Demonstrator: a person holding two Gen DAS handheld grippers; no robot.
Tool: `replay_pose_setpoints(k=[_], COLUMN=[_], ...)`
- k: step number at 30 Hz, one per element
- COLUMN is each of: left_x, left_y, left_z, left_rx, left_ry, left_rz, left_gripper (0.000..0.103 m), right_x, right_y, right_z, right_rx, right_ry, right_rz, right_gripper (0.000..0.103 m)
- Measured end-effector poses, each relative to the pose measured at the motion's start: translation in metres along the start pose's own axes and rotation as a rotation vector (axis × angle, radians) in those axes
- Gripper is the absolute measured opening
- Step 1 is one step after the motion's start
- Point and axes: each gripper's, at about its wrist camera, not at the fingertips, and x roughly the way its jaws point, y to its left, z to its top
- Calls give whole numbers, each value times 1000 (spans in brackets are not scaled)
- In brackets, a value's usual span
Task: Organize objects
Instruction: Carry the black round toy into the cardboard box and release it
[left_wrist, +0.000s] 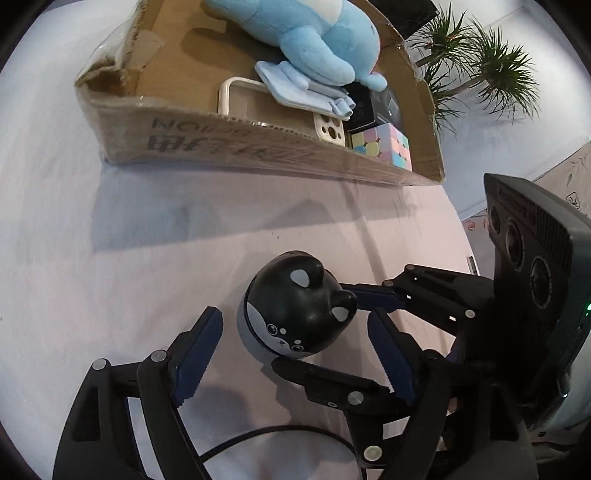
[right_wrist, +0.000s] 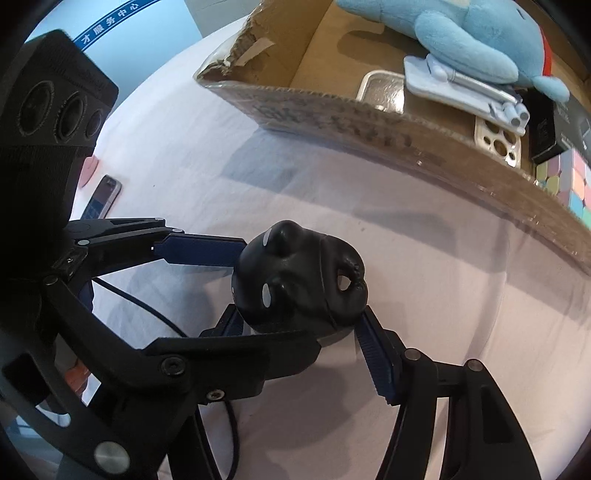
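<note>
A black whale-shaped toy (left_wrist: 299, 310) with a grey base sits on the white tablecloth; it also shows in the right wrist view (right_wrist: 299, 284). My left gripper (left_wrist: 291, 325) is open, one finger on each side of the toy, not touching on the left. My right gripper (right_wrist: 299, 317) reaches in from the right in the left wrist view (left_wrist: 373, 295) and looks closed against the toy's sides. A cardboard box (left_wrist: 236, 144) behind holds a blue plush (left_wrist: 314, 40), a phone case (left_wrist: 258, 110) and a pastel cube (left_wrist: 384, 147).
A potted plant (left_wrist: 480, 70) stands at the back right of the table. A phone (right_wrist: 101, 197) lies on the cloth at far left in the right wrist view. A black cable (right_wrist: 147, 310) runs under the grippers.
</note>
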Motion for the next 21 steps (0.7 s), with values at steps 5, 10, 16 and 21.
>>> replay_pose_setpoints(k=[5,10,16,21], left_x=[2,4,8,8], left_y=[2,4,5,3], left_z=[8,18,25,25], left_rx=[4,13,28,31], left_ry=[-5,-20,-8,8], left_rz=[21,43,23,31], left_gripper=[63,76,59,59], right_x=[13,27,41,50], right_y=[1,10,20,28], right_z=[10,21,32,36], right_rx=[-19,-81,-129,-152], right_ry=[-11,-14,-11,-8], right_rz=[-1,-18,-34,-27], right_gripper=[62,65,68,66])
